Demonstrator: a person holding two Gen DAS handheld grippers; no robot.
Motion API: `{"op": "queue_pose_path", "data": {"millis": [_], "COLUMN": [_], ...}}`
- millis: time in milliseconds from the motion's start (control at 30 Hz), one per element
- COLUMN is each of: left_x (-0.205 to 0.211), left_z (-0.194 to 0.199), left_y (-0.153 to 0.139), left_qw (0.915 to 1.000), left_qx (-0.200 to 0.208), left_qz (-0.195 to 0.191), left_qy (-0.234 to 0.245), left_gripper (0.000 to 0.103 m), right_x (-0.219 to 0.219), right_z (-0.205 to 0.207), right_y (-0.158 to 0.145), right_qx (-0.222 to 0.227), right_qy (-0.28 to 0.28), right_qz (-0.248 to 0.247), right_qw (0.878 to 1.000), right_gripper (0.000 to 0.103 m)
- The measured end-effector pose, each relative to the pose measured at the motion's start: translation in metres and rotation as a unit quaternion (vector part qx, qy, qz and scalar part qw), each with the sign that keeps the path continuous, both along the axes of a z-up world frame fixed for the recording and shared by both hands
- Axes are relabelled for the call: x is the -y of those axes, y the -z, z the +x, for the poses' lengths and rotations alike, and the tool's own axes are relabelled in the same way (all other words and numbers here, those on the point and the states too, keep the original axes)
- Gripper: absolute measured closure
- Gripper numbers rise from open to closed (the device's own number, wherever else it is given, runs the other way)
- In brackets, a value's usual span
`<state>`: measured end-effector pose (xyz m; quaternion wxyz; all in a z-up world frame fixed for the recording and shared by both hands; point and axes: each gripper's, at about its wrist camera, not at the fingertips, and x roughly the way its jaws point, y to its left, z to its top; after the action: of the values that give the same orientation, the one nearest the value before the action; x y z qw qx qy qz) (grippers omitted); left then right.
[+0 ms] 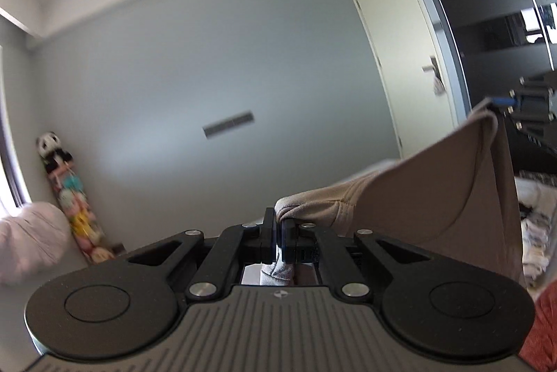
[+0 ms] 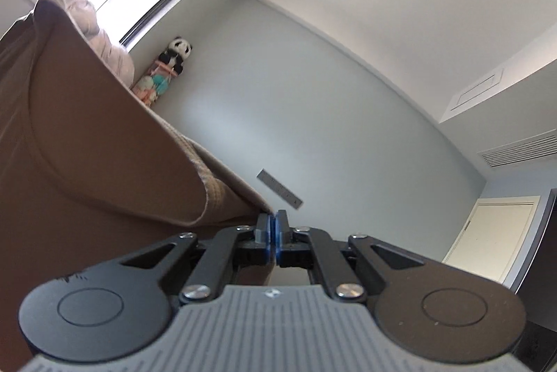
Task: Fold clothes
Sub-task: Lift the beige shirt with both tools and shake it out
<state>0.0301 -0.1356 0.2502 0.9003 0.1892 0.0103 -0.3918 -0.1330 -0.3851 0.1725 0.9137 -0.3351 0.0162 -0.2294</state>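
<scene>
At lower centre of each wrist view, the left tongs (image 1: 277, 227) and right tongs (image 2: 272, 226) pinch a soft brown garment (image 2: 87, 145), its ribbed hem stretched between them above a bed (image 1: 532, 194).

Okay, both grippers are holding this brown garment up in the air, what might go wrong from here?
The left gripper pinches only a small bunched bit of the brown garment, so it may slip free. The right gripper seems to grip just an edge; a tug might pull it out. The cloth sags between them with a fold, so it may land creased.
</scene>
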Motion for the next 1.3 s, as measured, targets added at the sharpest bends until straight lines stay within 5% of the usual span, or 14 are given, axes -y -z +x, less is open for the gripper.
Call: {"op": "queue_pose_path", "data": {"millis": [200, 667, 1033, 1300], "left_x": [-0.019, -0.027, 0.021, 0.087], "left_z": [-0.037, -0.073, 0.006, 0.114], "left_y": [-0.012, 0.007, 0.049, 0.128], "left_qw": [0.9991, 0.9987, 0.9976, 0.9861], "left_qx": [0.040, 0.048, -0.017, -0.099], "left_qz": [-0.010, 0.003, 0.062, 0.133], "left_qy": [-0.013, 0.017, 0.025, 0.014], "left_gripper": [0.102, 0.102, 0.102, 0.102], "right_x": [-0.024, -0.055, -0.002, 0.057], "right_z": [-0.037, -0.102, -0.019, 0.083], "right_y": [-0.015, -0.014, 0.025, 0.092], "right_qx": [0.042, 0.099, 0.027, -0.076], "right_qy": [-0.014, -0.001, 0.026, 0.046], "right_qz": [0.008, -0.003, 0.042, 0.102], "right_qw": [0.999, 0.995, 0.998, 0.991], "right_gripper": [0.100, 0.099, 0.099, 0.099]}}
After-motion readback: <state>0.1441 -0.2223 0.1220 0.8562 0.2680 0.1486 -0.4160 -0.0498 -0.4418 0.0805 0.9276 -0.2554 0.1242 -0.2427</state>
